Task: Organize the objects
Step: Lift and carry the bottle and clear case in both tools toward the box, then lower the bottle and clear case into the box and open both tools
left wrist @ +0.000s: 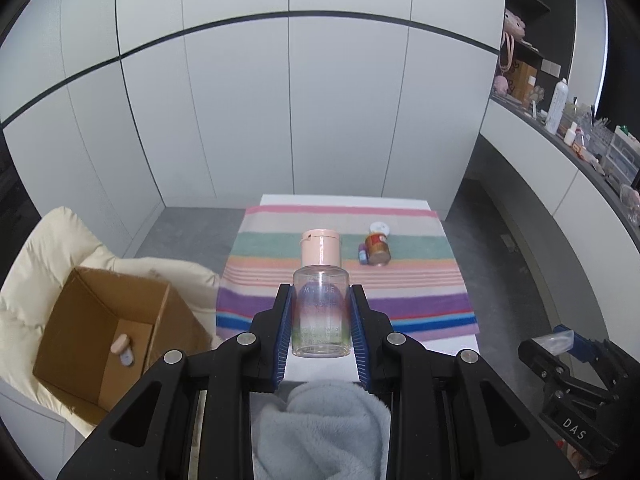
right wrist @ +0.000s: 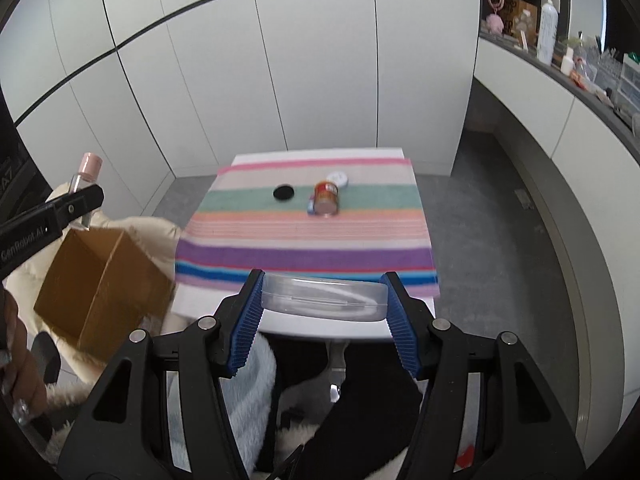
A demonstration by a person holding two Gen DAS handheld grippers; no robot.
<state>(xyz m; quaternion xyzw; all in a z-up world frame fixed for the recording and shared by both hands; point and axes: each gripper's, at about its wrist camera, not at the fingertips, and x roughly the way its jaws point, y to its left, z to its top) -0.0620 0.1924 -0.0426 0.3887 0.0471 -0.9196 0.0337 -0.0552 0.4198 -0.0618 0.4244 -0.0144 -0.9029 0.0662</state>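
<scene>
Holding a clear bottle (left wrist: pixel 321 312) with a pink cap, the left gripper (left wrist: pixel 321 312) has its 2 blue pads pressed on the bottle's sides, so the jaws stand narrow and closed on it. The bottle is upright between the fingers, cap pointing away from the camera, above the near edge of the striped towel (left wrist: pixel 420 292). In the right wrist view the same bottle (right wrist: pixel 86 176) shows at the far left, above the cardboard box (right wrist: pixel 80 276).

The right gripper (right wrist: pixel 324 300) holds a flat clear plastic case (right wrist: pixel 324 296) crosswise; its jaws are moderately open and both ribbed pads touch the ends of the case. The case hangs over the near edge of the small white table (right wrist: pixel 320 326).

The towel covers most of the table. On it lies a red and gold can (right wrist: pixel 326 199) on its side, with a small blue item (right wrist: pixel 311 204) touching its left side and a white round lid (right wrist: pixel 338 179) just behind it. A black round disc (right wrist: pixel 283 192) lies to the left of the can, apart from it.

The open box (left wrist: pixel 100 320) stands left of the table on a cream padded cushion (left wrist: pixel 40 248). Inside, at the bottom, lies 1 small bottle with a pale pink cap (left wrist: pixel 122 350).

At the lower left of the right wrist view, a part of the person's hand (right wrist: pixel 20 376) is visible.
</scene>
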